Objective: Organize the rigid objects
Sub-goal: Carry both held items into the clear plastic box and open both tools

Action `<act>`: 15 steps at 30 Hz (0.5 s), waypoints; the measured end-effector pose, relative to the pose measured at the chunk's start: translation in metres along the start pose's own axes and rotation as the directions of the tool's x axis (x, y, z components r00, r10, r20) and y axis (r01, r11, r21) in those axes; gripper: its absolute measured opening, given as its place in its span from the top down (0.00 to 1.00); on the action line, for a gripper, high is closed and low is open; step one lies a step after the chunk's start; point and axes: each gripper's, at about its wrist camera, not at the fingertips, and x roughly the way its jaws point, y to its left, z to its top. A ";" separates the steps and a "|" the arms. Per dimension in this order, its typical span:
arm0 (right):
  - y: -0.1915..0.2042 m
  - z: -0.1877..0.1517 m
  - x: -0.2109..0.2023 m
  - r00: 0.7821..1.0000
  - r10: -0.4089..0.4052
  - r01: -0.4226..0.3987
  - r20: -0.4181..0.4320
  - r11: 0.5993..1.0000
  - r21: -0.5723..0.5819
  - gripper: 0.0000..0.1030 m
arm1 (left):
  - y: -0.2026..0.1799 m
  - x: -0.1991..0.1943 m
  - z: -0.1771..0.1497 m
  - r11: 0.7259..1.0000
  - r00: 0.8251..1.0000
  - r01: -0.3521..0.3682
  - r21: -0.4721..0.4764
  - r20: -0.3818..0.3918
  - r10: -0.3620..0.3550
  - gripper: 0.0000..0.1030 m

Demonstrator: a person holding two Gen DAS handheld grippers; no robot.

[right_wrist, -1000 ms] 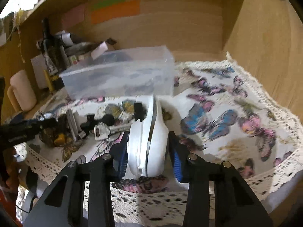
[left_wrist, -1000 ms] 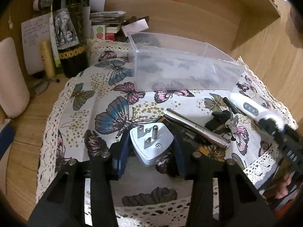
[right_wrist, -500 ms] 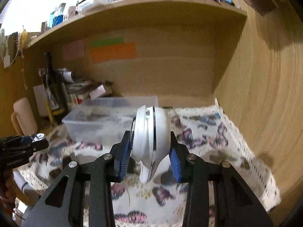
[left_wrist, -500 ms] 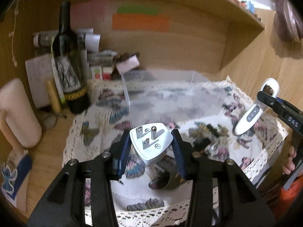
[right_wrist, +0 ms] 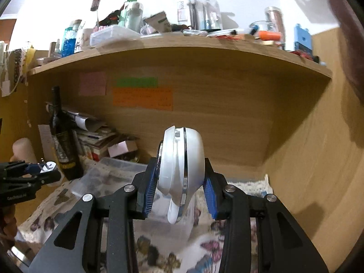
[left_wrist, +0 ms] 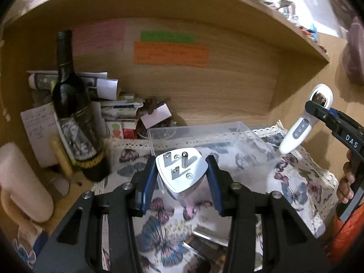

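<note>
My left gripper (left_wrist: pixel 182 177) is shut on a white three-pin plug adapter (left_wrist: pixel 182 173), held in the air in front of the clear plastic bin (left_wrist: pixel 204 134). My right gripper (right_wrist: pixel 179 182) is shut on a white handheld device (right_wrist: pixel 182 170) with buttons, raised above the bin (right_wrist: pixel 118 168). The device (left_wrist: pixel 304 122) also shows in the left wrist view at the right, and the plug (right_wrist: pixel 47 166) shows in the right wrist view at the left.
A butterfly-print cloth (left_wrist: pixel 295 182) covers the desk. A dark wine bottle (left_wrist: pixel 72 113), papers and a pale cylinder (left_wrist: pixel 20 182) stand at the left. A wooden shelf (right_wrist: pixel 182 54) with clutter hangs overhead. A wooden wall (right_wrist: pixel 318 159) is at the right.
Both grippers have lifted their objects off the cloth and risen higher, toward the bin. The plug and the white device stay gripped.
</note>
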 end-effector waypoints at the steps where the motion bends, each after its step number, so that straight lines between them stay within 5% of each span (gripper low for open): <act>1: 0.000 0.001 0.006 1.000 0.006 -0.006 -0.011 1.000 -0.003 0.67 | 0.000 0.008 0.004 1.000 1.000 -0.005 0.004 -0.012 0.005 0.58; 6: 0.004 -0.006 0.054 0.992 0.024 -0.029 -0.127 0.999 -0.042 0.67 | 0.000 0.049 0.009 0.999 0.994 -0.017 0.027 -0.103 0.020 0.58; 15: 0.016 -0.024 0.122 0.944 0.104 -0.133 -0.313 0.988 -0.073 0.67 | -0.001 0.114 -0.002 0.999 0.970 0.000 0.054 -0.241 0.013 0.58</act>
